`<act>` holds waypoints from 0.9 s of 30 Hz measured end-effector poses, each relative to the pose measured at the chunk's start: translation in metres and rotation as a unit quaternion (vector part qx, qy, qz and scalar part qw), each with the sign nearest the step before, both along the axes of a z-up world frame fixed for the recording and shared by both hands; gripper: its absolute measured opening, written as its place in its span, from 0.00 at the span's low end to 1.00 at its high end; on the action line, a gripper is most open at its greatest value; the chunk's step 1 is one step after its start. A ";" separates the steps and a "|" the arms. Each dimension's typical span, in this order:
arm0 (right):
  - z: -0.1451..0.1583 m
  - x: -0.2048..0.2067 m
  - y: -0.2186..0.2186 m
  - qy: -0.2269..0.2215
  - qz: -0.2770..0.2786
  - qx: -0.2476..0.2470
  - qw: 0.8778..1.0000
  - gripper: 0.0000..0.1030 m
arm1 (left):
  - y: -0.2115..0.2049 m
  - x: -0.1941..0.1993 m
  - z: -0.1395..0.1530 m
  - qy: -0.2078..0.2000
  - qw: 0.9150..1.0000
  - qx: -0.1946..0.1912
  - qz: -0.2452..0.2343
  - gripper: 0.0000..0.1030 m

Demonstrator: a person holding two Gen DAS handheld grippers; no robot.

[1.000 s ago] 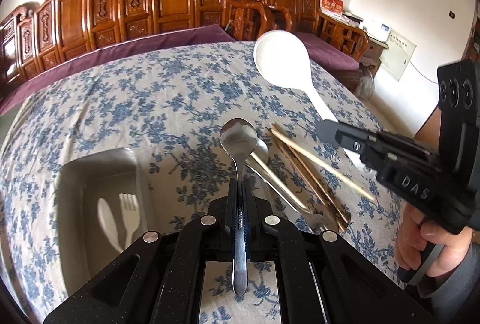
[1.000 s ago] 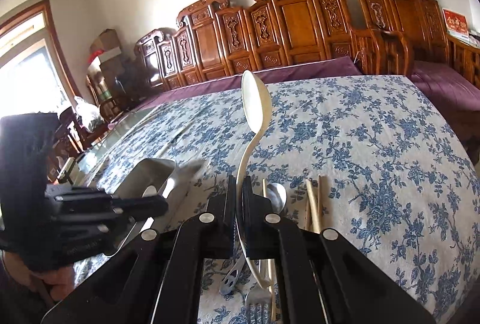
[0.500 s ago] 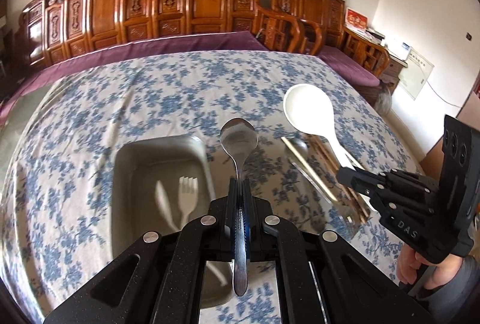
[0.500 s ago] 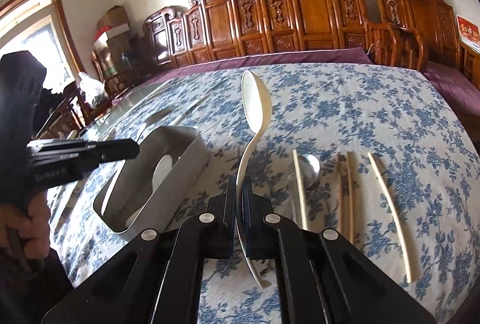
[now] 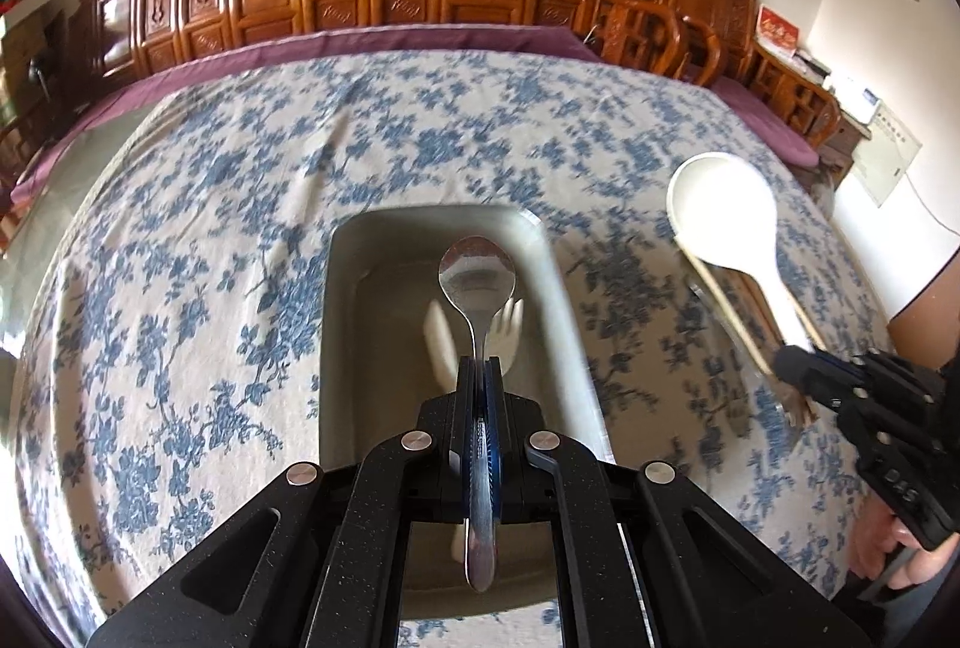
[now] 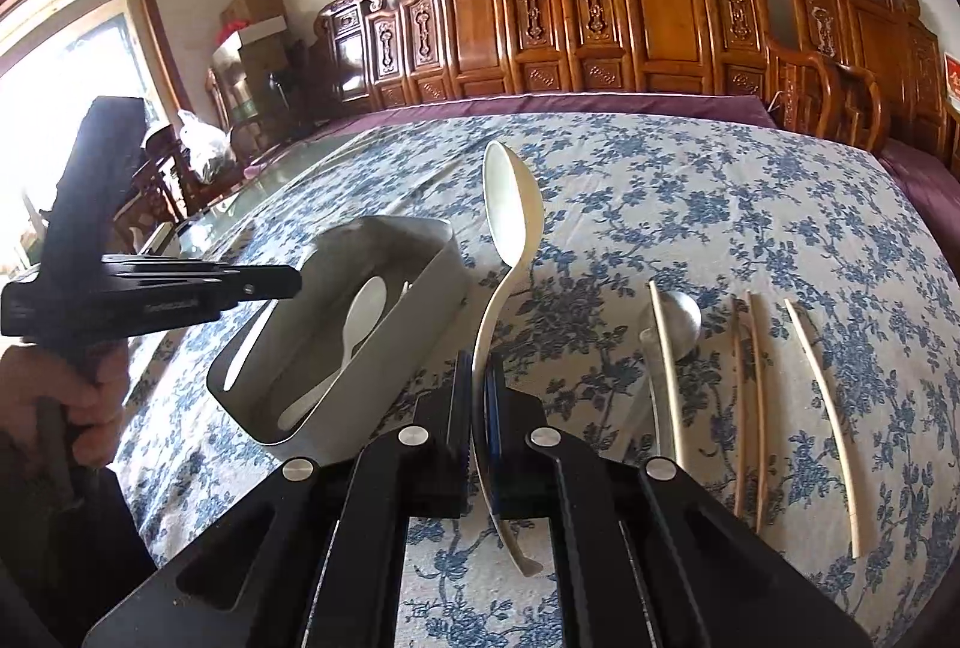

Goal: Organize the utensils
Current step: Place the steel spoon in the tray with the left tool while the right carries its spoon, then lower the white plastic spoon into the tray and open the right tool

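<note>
Left gripper (image 5: 478,378) fingers are pinching a metal spoon (image 5: 477,276), bowl hanging over the steel tray (image 5: 339,300); right gripper (image 6: 478,378) fingers are clamping a white ladle (image 6: 510,210) just beside the tray; white plastic cutlery (image 6: 360,312) is lying inside; chopsticks (image 6: 822,408) and another spoon (image 6: 678,318) are lying on the floral-cloth surface (image 6: 720,180).

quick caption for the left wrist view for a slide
Left claw holds a metal spoon over the metal tray; right claw carries a white ladle alongside.
</note>
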State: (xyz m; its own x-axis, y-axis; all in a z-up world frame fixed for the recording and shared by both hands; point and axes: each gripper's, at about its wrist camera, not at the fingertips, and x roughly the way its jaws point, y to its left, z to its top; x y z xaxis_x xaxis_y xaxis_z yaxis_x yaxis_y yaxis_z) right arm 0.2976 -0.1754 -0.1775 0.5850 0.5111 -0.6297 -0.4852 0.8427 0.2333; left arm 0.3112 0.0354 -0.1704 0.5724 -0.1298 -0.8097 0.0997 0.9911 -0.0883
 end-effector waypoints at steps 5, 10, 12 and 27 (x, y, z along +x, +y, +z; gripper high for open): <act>-0.003 -0.002 0.003 0.004 0.004 -0.003 1.000 0.05 | 0.001 0.008 -0.018 0.027 1.000 0.013 0.005 0.02; -0.005 -0.002 0.004 0.007 0.006 -0.004 1.000 0.05 | -0.002 0.012 -0.034 0.049 0.998 0.030 0.005 0.02; -0.005 -0.003 0.004 0.007 0.007 -0.005 1.000 0.05 | -0.003 0.014 -0.037 0.054 0.998 0.036 0.005 0.02; -0.006 -0.005 0.011 0.015 0.013 -0.007 1.000 0.05 | 0.003 0.017 -0.034 0.054 0.998 0.033 0.014 0.03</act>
State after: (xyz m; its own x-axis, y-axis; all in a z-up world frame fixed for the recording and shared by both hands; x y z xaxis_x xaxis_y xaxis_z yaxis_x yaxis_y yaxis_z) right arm 0.2922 -0.1642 -0.1831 0.5518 0.5171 -0.6543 -0.5002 0.8330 0.2365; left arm 0.3284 0.0381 -0.2039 0.4834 -0.0597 -0.8733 0.0648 0.9974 -0.0323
